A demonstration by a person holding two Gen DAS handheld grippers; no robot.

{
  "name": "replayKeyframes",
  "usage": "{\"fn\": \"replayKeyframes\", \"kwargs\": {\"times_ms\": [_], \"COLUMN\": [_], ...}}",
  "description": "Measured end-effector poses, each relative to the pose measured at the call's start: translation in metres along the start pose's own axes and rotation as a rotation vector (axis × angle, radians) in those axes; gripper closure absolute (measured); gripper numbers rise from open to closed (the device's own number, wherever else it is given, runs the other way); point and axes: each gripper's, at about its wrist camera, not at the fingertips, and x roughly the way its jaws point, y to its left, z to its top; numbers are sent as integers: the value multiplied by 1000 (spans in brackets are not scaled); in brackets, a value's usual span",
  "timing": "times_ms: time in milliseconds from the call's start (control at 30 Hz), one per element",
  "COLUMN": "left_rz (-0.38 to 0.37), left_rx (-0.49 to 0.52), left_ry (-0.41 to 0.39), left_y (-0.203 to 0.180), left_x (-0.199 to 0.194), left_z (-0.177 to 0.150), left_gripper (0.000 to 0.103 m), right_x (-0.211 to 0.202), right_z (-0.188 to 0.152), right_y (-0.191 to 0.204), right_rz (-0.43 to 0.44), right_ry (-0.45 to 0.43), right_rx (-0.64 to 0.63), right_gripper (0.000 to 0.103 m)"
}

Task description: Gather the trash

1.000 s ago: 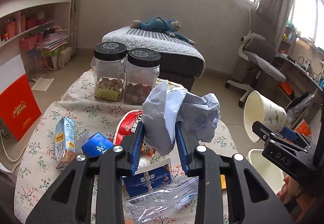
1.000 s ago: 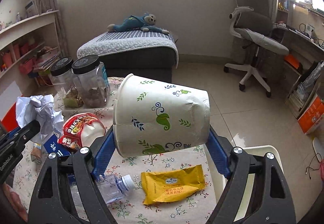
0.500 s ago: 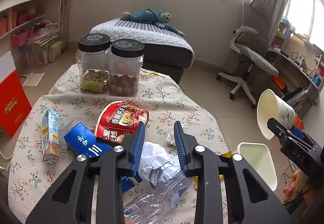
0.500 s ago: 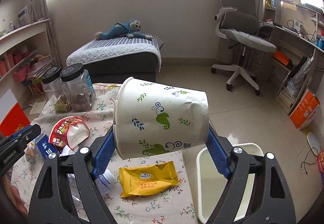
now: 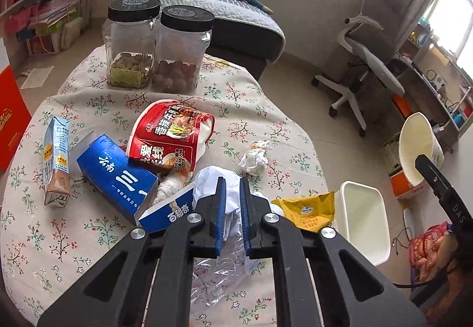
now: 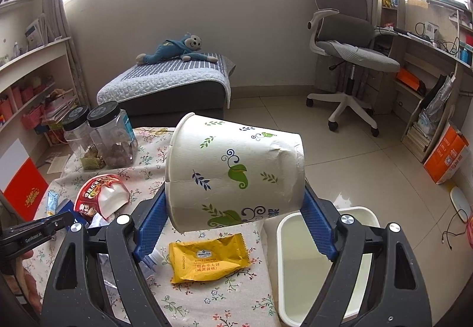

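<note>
As the left tongs [image 5: 233, 179] stand now: I have them pinched almost fully together, low over the table [image 5: 97, 220], with a fold of the paper wad [image 5: 207, 179] caught between the blue pads.
Left change: a second ago these tongs held the same wad high, at a much wider grip. Since then they have dropped and the jaws have narrowed right down.
Paper wad: it sits among the clutter beside the blue box [image 5: 118, 179], resting on the clear bag [image 5: 215, 271], no longer in the air.
Meaning, left: I judge this a re-grip, and a thin one, so I would lift slowly and watch for slip.
Right tongs [image 6: 233, 192]: spread wide and clamped on the cup [image 6: 236, 167], which lies sideways across the pads, as it did a second ago.
Right change: the view has slid toward the bin [image 6: 363, 214], which now shows far more of its rim beside the table edge.
Cup: above the table edge, not yet over the bin.
Meaning, right: the drop looks close.
Remaining: the packet [image 6: 208, 256] and the cartons are untouched.
</note>
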Motion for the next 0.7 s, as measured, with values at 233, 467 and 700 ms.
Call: {"fn": "replayKeyframes", "kwargs": {"times_ms": [233, 467, 700], "left_rz": [-128, 138, 226], "left_rx": [-115, 80, 55], "left_ry": [76, 127, 193], "left_y": [20, -12, -4], "left_x": [3, 40, 79], "left_z": [12, -5, -14], "left_gripper": [27, 19, 64], "right_x": [1, 2, 3], "right_z": [0, -5, -6], "right_y": [-1, 3, 1], "right_rz": [9, 4, -4], "right_ry": [12, 29, 43], "right_rx": [10, -26, -37], "right_gripper": [24, 24, 24]}}
